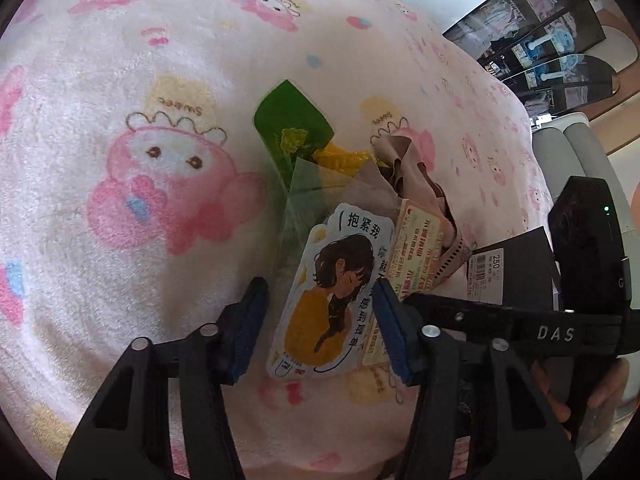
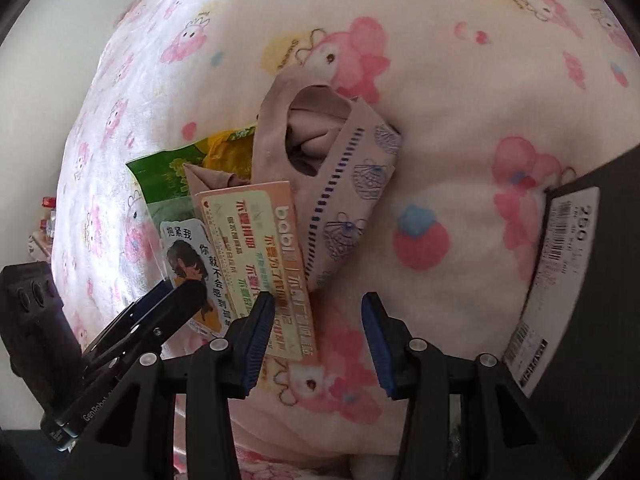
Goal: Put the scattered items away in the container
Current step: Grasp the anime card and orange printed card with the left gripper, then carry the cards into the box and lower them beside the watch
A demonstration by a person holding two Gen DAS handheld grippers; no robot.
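Note:
A pile of loose items lies on a pink cartoon-print blanket (image 1: 140, 80). It holds a white card with a drawn girl in yellow (image 1: 328, 300), an orange printed leaflet (image 2: 260, 264), a green and yellow snack packet (image 1: 292, 128) and a beige patterned cloth (image 2: 320, 148). My left gripper (image 1: 316, 324) is open, its blue-padded fingers on either side of the girl card's lower part. My right gripper (image 2: 318, 344) is open and empty over the blanket, its left pad beside the leaflet's lower end. A black box with a white barcode label (image 2: 568, 280) stands at the right.
The left gripper's black body (image 2: 36, 328) shows at the right wrist view's lower left, and the right gripper's body (image 1: 588, 256) at the left wrist view's right. Beyond the bed stand dark display shelves (image 1: 540, 48) and a grey seat (image 1: 568, 148).

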